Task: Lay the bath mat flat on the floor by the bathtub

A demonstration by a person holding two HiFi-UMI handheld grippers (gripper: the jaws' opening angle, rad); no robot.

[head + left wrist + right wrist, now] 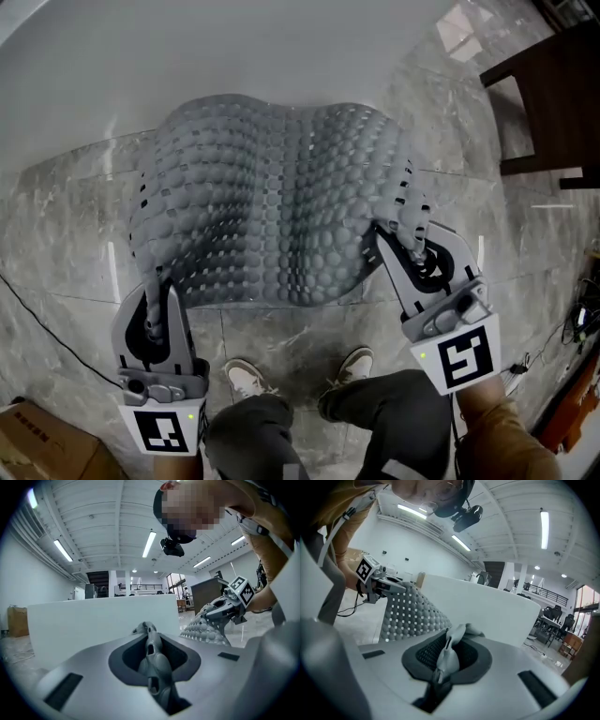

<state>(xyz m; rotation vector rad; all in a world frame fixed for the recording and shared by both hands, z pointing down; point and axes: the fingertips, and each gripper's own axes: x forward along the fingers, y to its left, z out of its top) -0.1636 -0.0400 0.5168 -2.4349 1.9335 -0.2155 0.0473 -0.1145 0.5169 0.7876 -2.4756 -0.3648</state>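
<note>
My left tongs and right tongs each clenched a near corner of the mat, humped on the floor beside the tub. Dropping unevenly could have left it buckled.

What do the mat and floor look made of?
Bath mat: likely soft grey rubber or silicone, matte; it sags in waves, covered in bumps and holes. Floor: polished marble-look stone or tile; grey veining, joint lines, glossy reflections.
</note>
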